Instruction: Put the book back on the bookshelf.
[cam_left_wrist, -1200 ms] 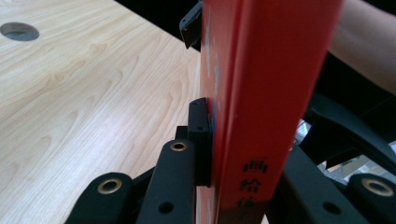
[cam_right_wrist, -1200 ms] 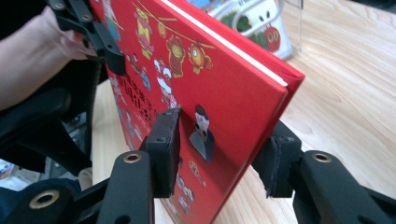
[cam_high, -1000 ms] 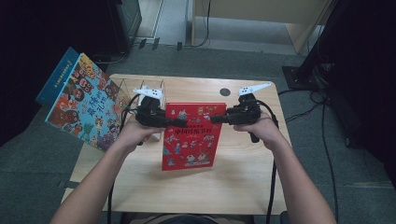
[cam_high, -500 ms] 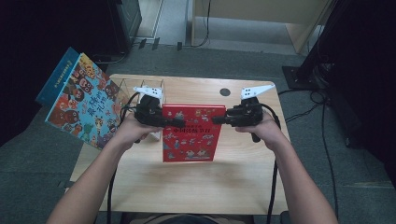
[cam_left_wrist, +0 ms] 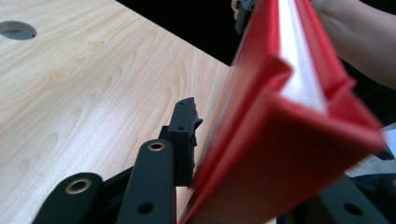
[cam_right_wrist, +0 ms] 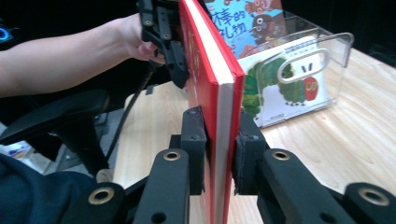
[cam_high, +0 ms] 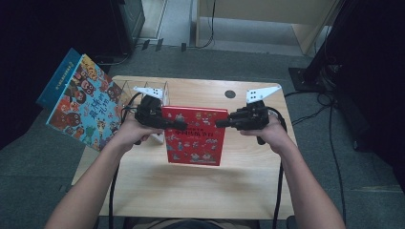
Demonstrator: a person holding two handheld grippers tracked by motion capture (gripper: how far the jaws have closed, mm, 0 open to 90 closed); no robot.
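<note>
Table (cam_high: 191, 191): pale wood-grain top, smooth, faint sheen. Book (cam_high: 196, 138): red hard cover, glossy printed front; white paper page block, matt (edge clear in the right gripper view). Jaws of both grippers: black matt plastic, brass-coloured rivets. Rack (cam_right_wrist: 308, 79): clear plastic, glossy, smooth edges. Picture book (cam_high: 86, 107): glossy printed cover. Floor (cam_high: 363, 191): grey, rough, carpet-like.

- A light wooden table (cam_high: 191, 186) with visible grain stands on grey carpet floor (cam_high: 363, 181).
- A round cable hole (cam_high: 230, 94) sits near its far edge.
- A clear acrylic book holder (cam_right_wrist: 322, 70) stands on the tabletop, holding a caterpillar picture book (cam_right_wrist: 285, 88).
</note>
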